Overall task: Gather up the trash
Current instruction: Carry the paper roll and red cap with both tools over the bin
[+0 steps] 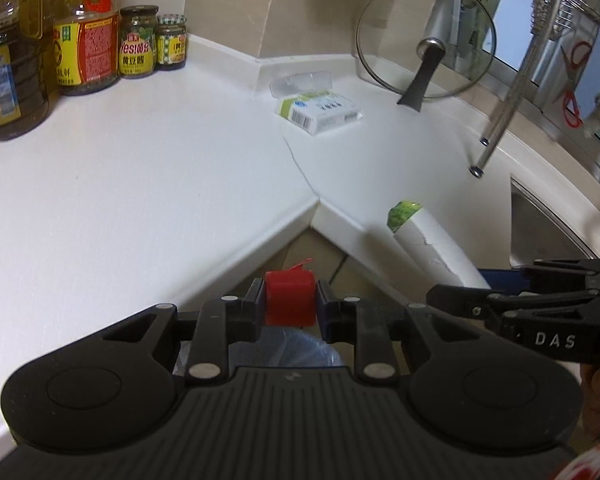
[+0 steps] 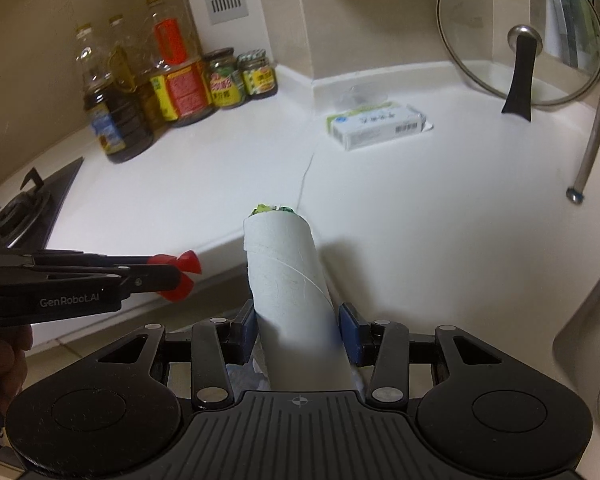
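Left wrist view: left gripper (image 1: 290, 306) pinches red cap (image 1: 289, 298), right gripper (image 2: 298, 330) clamps cardboard tube (image 2: 288, 276), both over the bin bag (image 1: 296, 346); green stuffing (image 2: 269, 209) could spill if tube tilts.

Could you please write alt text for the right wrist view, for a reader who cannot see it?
The right gripper holds a white cardboard tube stuffed with green scraps between its jaws, above a white L-shaped kitchen countertop. At left, the left gripper clamps a small red plastic cap.
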Tool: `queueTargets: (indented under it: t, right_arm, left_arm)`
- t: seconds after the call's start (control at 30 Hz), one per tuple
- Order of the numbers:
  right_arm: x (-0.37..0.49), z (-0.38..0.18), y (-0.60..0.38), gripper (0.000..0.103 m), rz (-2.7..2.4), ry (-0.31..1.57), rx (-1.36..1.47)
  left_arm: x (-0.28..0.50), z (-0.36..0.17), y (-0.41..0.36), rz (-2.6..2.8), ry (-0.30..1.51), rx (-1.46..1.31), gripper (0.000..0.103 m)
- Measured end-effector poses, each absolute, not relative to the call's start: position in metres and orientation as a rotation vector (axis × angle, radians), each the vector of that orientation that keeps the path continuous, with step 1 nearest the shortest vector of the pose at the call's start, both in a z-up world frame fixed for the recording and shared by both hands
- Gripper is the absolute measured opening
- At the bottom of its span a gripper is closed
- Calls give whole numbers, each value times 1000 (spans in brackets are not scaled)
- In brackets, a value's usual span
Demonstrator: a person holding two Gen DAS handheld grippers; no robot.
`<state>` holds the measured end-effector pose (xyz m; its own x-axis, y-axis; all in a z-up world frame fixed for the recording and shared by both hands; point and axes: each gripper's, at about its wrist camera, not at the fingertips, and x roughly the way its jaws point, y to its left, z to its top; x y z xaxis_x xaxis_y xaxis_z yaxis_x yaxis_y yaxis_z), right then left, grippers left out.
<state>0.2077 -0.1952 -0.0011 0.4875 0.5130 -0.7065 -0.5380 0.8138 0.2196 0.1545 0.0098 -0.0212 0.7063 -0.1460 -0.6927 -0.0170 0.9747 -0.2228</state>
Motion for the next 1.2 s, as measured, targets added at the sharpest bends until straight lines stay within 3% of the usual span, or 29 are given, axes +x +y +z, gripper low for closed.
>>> queueTargets:
  t: [0.47,1.2]
  right_arm:
    - [166,-31,-182,44,600,910,-34]
    - [207,-138,-187,44,716,1056,-125]
  left_arm:
    - [109,-45,25,-67,835,-232,23]
    - [127,-145,8,162,1026,-357,23]
